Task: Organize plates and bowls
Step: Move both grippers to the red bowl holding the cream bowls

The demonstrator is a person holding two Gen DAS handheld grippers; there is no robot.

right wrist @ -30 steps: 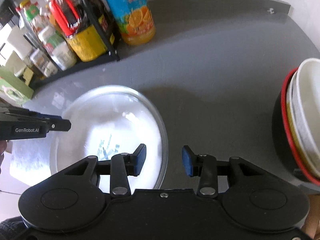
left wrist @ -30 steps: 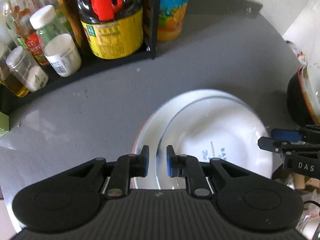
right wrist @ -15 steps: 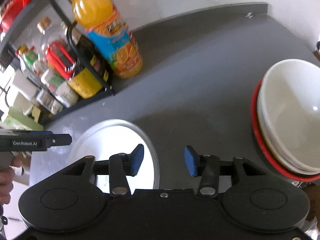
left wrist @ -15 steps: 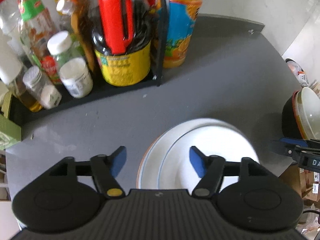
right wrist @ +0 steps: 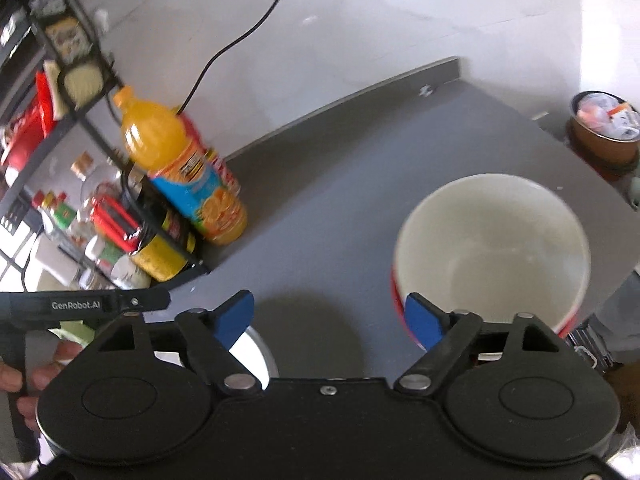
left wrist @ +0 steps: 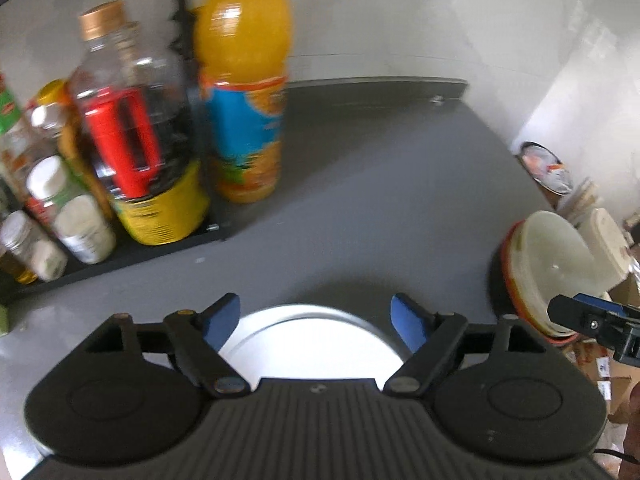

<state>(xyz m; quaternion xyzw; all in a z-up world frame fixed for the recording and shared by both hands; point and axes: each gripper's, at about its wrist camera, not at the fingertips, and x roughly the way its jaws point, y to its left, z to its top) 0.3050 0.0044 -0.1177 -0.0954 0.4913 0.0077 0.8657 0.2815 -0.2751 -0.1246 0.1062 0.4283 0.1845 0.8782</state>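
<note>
White plates (left wrist: 308, 344) just beneath the wide-spread left tool (left wrist: 316, 322)

A dark grey countertop (right wrist: 340, 208) fills the middle ground, with a low raised lip (left wrist: 380, 86) of the same grey along its far edge where it meets a plain white wall (right wrist: 360, 12). A black cable (right wrist: 240, 36) trails down the wall. At the left stands a black wire rack (right wrist: 80, 120) crowded with condiment bottles and jars; an orange juice bottle (left wrist: 244, 92) stands just beside it on the counter. Beyond the counter's right edge sits a brown round container (right wrist: 604, 128) holding crumpled scraps. Bright daylight washes the wall and throws glare on the counter's near left part (left wrist: 52, 320).
</note>
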